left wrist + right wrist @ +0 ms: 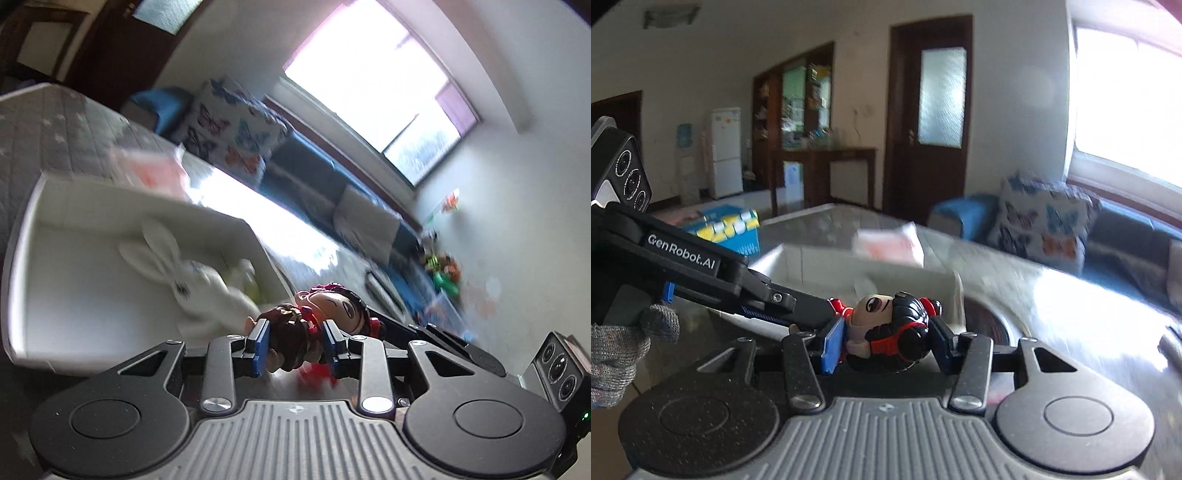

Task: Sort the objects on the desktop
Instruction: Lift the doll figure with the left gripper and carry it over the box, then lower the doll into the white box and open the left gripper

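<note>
We see the doll [314, 325] pinched at once by both grippers, the left [295, 345] closed on its body and the right [890, 341] closed on its head, just short of the white bin [74, 206] where a rabbit [192, 284] lies. We judge one gripper should release before the other carries it over the rim. Blur smears the bin's far wall, and the doll's legs are hidden.

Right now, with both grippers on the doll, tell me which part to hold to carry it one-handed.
Hold the doll by its torso, gripped from the sides as the left gripper has it: the torso is narrower than the head and sits between the flat pads. The right gripper spans the big round head, which would likely roll or slip.
</note>
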{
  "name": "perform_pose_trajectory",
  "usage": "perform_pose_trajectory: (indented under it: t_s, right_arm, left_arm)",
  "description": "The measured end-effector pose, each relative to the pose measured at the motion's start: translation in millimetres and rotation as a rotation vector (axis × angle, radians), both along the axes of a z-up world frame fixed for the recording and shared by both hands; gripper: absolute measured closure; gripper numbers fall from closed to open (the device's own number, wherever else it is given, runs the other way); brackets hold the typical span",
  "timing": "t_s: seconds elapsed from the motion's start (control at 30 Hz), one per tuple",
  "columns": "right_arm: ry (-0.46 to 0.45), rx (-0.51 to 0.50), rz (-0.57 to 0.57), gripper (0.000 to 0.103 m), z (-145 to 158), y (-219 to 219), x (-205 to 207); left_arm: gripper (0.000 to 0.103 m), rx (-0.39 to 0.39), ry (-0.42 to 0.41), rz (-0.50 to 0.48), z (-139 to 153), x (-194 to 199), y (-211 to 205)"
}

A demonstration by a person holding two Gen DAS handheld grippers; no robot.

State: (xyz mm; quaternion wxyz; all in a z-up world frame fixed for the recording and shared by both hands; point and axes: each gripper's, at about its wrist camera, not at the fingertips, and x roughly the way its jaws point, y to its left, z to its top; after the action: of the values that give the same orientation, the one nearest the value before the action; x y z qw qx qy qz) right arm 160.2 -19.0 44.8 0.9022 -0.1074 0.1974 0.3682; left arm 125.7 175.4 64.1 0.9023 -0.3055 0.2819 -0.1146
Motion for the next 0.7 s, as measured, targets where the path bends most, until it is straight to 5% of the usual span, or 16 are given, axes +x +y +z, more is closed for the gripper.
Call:
perform_pose_trajectory:
  t_s: [0.13,0.53,0.7]
  right_arm:
    - [0.000,0.008,0.050,0.054,1.0,32.7,28.4]
    - [0.206,0.001,0.143,0.055,-43.5,99.5,108.5]
    - [0.260,-0.028,0.165,0.055,-54.3,109.7,125.8]
  left_arm:
    - [0.070,-0.037,0.019,0.065,-2.5,20.0,33.1]
    - [0.070,-0.131,0.209,0.202,-69.4,76.6,100.2]
    - [0.068,-0.044,0.242,0.224,-68.5,82.4,93.2]
